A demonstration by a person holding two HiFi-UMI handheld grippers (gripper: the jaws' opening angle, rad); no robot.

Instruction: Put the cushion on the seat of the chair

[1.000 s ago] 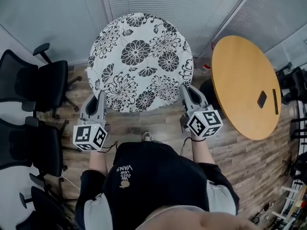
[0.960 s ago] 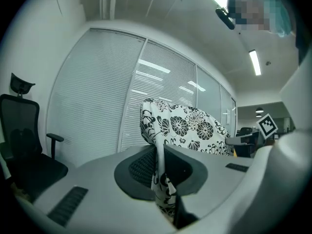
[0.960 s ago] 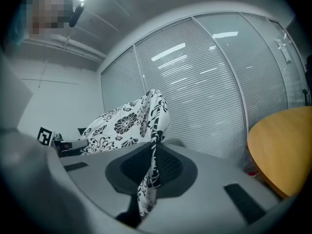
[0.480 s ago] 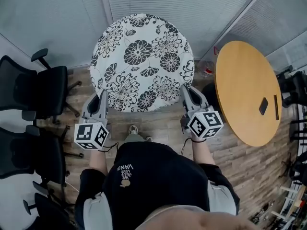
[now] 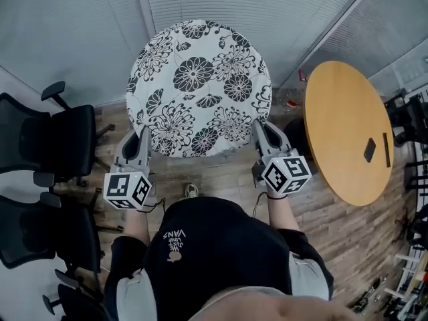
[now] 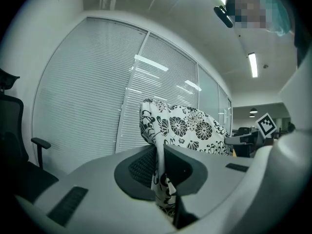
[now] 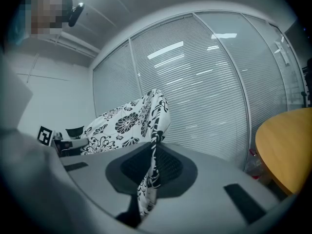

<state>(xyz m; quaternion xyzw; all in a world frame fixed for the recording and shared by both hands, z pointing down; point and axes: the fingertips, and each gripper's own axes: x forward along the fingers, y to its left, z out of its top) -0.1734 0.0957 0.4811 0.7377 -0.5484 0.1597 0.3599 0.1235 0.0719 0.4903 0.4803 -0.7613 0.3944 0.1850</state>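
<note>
A round white cushion (image 5: 198, 89) with black flower print hangs in the air in front of me, held flat between both grippers. My left gripper (image 5: 142, 138) is shut on the cushion's near left edge, and my right gripper (image 5: 259, 131) is shut on its near right edge. In the left gripper view the printed cloth (image 6: 161, 179) is pinched between the jaws, and the cushion (image 6: 187, 128) rises beyond them. The right gripper view shows the same pinched fabric (image 7: 148, 184). Black office chairs (image 5: 57, 139) stand to my left, apart from the cushion.
A round wooden table (image 5: 348, 129) with a small dark object (image 5: 369, 150) stands to the right. Glass walls with blinds (image 5: 80, 32) close the space ahead. More black chairs (image 5: 47, 229) line the left side. Wood flooring (image 5: 214, 172) lies below the cushion.
The chairs at the left and the table at the right have slid slightly in the head view as I step. Both grippers keep the same hold on the cushion.
</note>
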